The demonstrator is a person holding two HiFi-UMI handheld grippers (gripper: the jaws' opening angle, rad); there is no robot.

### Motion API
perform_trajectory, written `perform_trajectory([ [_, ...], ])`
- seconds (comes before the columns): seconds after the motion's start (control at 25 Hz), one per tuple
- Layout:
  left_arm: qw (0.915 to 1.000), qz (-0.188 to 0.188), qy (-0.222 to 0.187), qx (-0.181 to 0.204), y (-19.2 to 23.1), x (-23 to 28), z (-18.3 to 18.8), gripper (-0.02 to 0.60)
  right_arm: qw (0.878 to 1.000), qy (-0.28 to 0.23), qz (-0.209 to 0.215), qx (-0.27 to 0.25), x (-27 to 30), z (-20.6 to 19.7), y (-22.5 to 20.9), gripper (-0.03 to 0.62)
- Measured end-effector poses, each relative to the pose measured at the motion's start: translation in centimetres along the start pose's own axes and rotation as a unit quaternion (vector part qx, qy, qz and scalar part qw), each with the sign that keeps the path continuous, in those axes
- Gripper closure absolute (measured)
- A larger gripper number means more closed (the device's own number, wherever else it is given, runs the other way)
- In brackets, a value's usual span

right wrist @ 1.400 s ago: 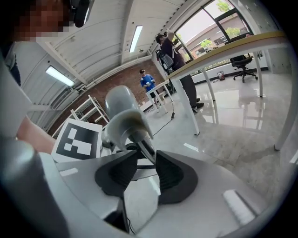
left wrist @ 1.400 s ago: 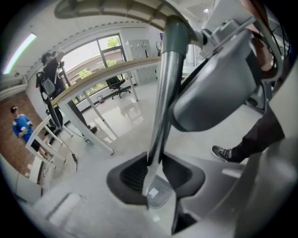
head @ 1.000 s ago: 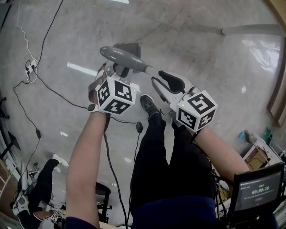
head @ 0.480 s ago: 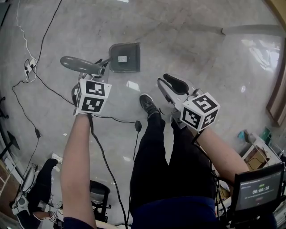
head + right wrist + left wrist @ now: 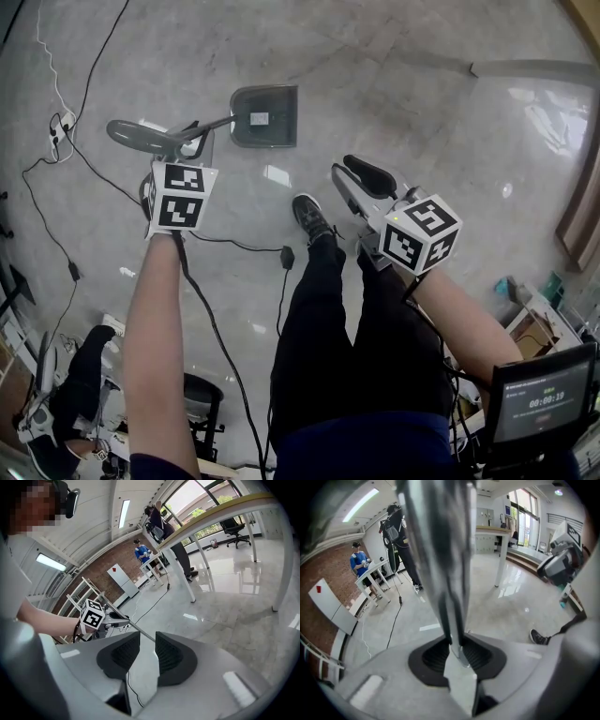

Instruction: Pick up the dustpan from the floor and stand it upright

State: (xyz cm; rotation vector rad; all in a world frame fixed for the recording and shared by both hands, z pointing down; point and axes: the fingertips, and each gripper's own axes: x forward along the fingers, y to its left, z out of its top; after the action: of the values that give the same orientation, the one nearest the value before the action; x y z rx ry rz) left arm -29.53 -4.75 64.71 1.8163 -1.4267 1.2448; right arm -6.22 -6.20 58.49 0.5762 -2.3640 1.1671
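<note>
The grey dustpan (image 5: 263,116) has its pan down near the floor, and its long thin handle (image 5: 211,125) slants left to a thick grey grip end (image 5: 131,134). My left gripper (image 5: 194,142) is shut on that handle just right of the grip end. In the left gripper view the handle (image 5: 440,573) rises from between the pads of the left gripper (image 5: 457,654). My right gripper (image 5: 354,180) hovers to the right of the pan, apart from it. Its jaws have just been closing, with a gap and nothing between them; it is seen again as the right gripper (image 5: 146,653).
Cables (image 5: 94,75) and a power strip (image 5: 61,139) lie on the marble floor at left. My shoe (image 5: 309,217) stands below the pan. A table leg (image 5: 534,67) crosses the top right. A seated person (image 5: 56,403) and a monitor (image 5: 539,398) fill the lower corners.
My left gripper has moved left with the handle, swinging the grip end left and uncovering the pan. The right gripper has stayed in place.
</note>
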Motion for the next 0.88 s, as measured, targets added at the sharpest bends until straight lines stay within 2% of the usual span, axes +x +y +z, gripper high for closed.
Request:
perform_trajectory([
  [0.32,0.9992,0.024,0.020,-0.025,3.1,0.3,-1.8,0.486,1.000,0.005,-0.003,0.001,0.0,-0.2,0.0,0.487],
  [0.72,0.9973,0.033,0.018,-0.062,5.2,0.5,-1.9,0.485,1.000,0.004,-0.007,0.005,1.8,0.0,-0.3,0.487],
  [0.88,0.9944,0.061,0.018,-0.084,4.9,-0.1,-2.2,0.466,1.000,0.003,-0.002,0.009,0.7,-0.5,-0.4,0.487],
])
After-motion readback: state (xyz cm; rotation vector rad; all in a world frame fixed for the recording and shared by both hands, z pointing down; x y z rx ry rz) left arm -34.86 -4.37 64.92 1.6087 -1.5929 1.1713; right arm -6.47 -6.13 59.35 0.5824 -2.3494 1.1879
